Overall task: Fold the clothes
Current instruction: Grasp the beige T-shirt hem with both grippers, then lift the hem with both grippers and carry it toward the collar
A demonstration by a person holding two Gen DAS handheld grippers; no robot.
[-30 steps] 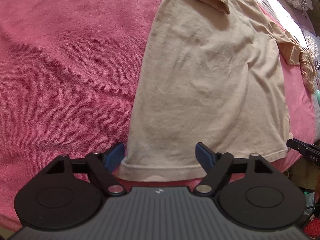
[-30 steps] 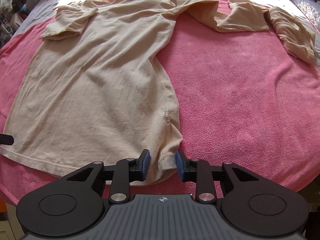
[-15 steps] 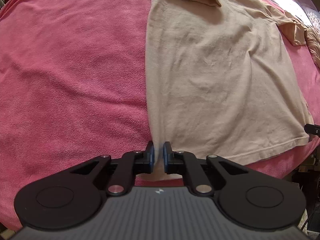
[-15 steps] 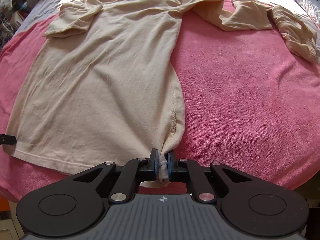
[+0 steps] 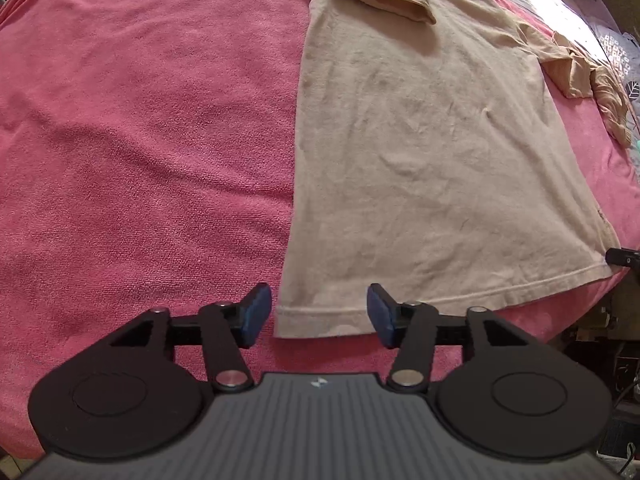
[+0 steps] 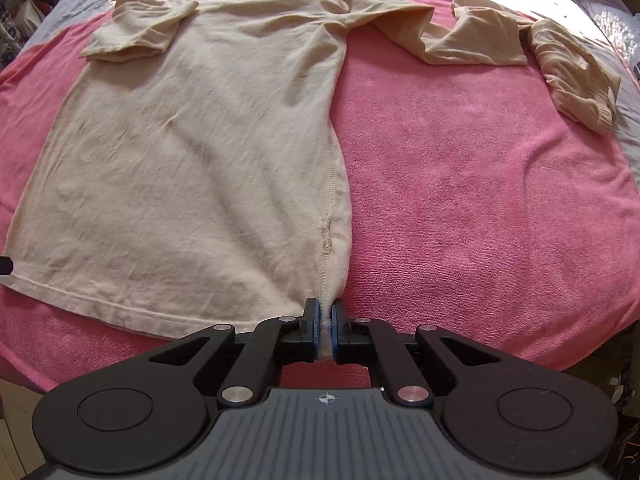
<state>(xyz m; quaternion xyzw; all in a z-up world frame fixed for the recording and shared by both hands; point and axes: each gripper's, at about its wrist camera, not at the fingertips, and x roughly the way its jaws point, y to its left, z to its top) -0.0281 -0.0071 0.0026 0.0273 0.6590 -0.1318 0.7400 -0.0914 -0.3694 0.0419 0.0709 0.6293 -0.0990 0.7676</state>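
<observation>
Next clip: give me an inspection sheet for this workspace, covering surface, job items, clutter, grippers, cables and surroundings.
Surface: pink towel spread over a bed.
Job's things: beige T-shirt lying flat, one sleeve folded in; second beige garment crumpled at the far right.
Clutter: nothing seen on the towel.
Grippers: right gripper shut on the T-shirt's hem corner; left gripper, jaws opening, straddles the other hem corner without pressing it.
Cables: some at the left view's right edge, unclear.
Surroundings: patterned bedding beyond the towel.
</observation>
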